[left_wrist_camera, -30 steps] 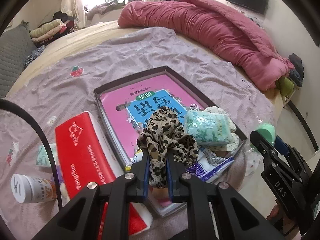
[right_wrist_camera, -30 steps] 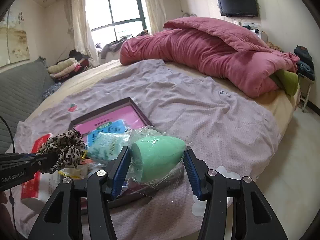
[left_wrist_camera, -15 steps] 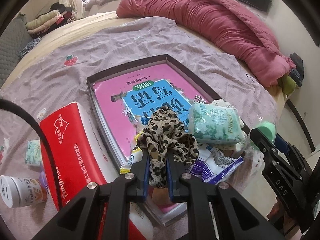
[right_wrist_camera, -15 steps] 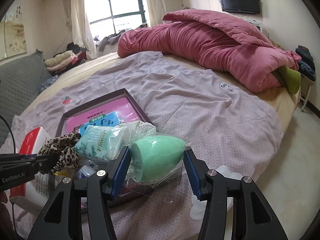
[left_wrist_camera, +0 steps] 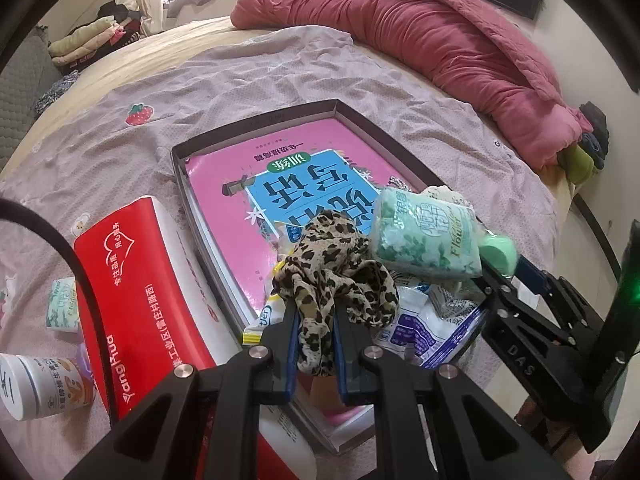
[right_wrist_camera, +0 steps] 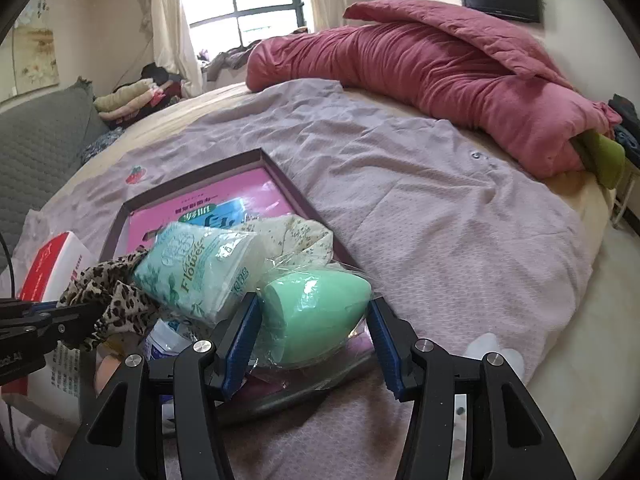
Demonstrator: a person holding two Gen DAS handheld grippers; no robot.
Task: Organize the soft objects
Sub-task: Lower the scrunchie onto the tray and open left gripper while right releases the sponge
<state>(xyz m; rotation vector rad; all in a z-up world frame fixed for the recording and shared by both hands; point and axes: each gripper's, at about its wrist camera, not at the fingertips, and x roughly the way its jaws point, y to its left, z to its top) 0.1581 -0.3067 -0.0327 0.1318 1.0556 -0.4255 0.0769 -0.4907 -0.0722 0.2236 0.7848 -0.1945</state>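
The left tool (left_wrist_camera: 314,334) remains clamped on the leopard-print cloth (left_wrist_camera: 334,276), and the right tool (right_wrist_camera: 314,334) still grips the bagged green sponge (right_wrist_camera: 314,316). Over the past second both have advanced over the near end of the shallow box (left_wrist_camera: 256,124) on the bed, closing on the tissue pack (right_wrist_camera: 192,268). Judgement: release into the box appears imminent.
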